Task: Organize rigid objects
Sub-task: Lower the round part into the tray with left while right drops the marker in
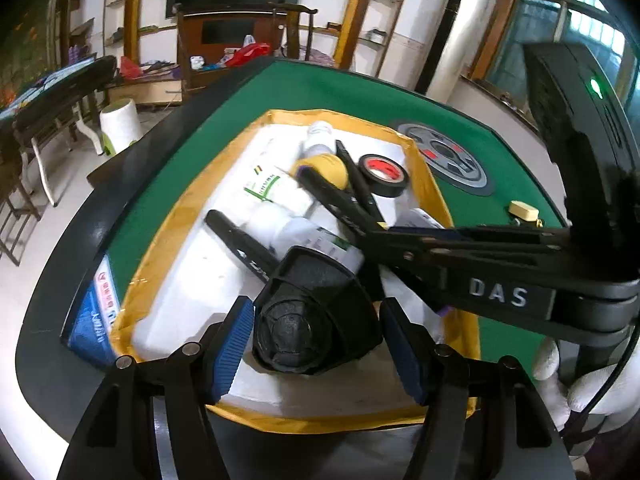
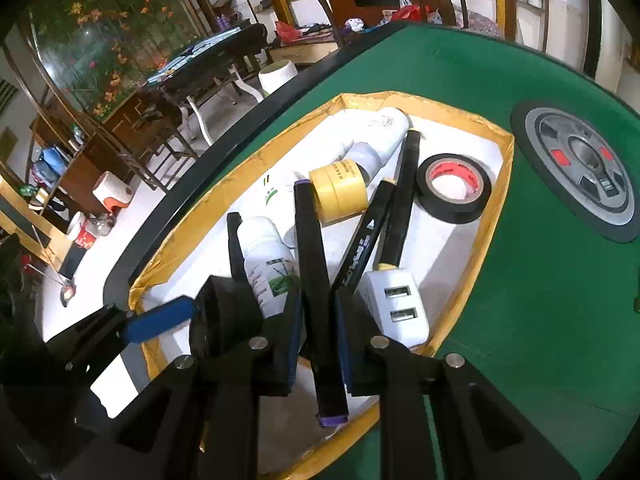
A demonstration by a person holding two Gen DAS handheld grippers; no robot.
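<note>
A white tray with a yellow taped rim (image 1: 426, 178) (image 2: 506, 184) sits on the green table. It holds white bottles (image 1: 280, 188) (image 2: 270, 258), a yellow tape roll (image 2: 340, 190), a black tape roll (image 1: 382, 174) (image 2: 454, 188), black markers (image 2: 400, 200) and a white USB adapter (image 2: 396, 308). My left gripper (image 1: 316, 354) is open, its blue pads on either side of a black funnel-shaped part (image 1: 316, 316) lying in the tray. My right gripper (image 2: 318, 334) is shut on a black marker with purple ends (image 2: 314, 264), over the tray's near end; it also shows in the left wrist view (image 1: 348, 200).
A grey round hub (image 1: 448, 158) (image 2: 580, 168) sits in the middle of the green felt. A small yellow block (image 1: 524, 210) lies on the felt right of the tray. A blue and white packet (image 1: 100, 308) lies on the table's black rim at the left.
</note>
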